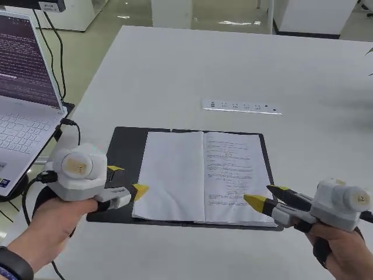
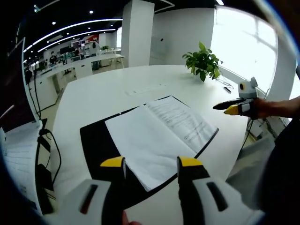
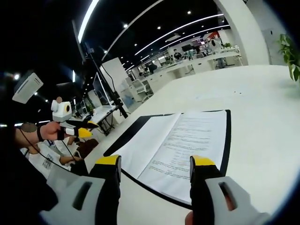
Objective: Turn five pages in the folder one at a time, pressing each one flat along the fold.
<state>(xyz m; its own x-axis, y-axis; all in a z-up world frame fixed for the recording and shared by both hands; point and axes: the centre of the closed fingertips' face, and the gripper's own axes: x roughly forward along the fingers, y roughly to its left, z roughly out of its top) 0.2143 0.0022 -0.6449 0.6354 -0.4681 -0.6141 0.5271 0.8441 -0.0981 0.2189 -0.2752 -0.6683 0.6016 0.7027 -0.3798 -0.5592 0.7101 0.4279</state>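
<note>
White bench (image 1: 175, 70) carries an open folder (image 1: 125, 153); left claw (image 1: 128, 179) at its 8 o'clock, right claw (image 1: 266, 196) at 4, both released.

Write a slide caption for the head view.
Left gripper and right gripper, both open, flank an open folder on a white table.

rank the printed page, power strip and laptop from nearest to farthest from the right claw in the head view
1. Printed page: right half of the open folder, right by the tips of the right claw.
2. Power strip: farther back, beyond the folder's top edge.
3. Laptop: far left, across the whole folder.
</note>
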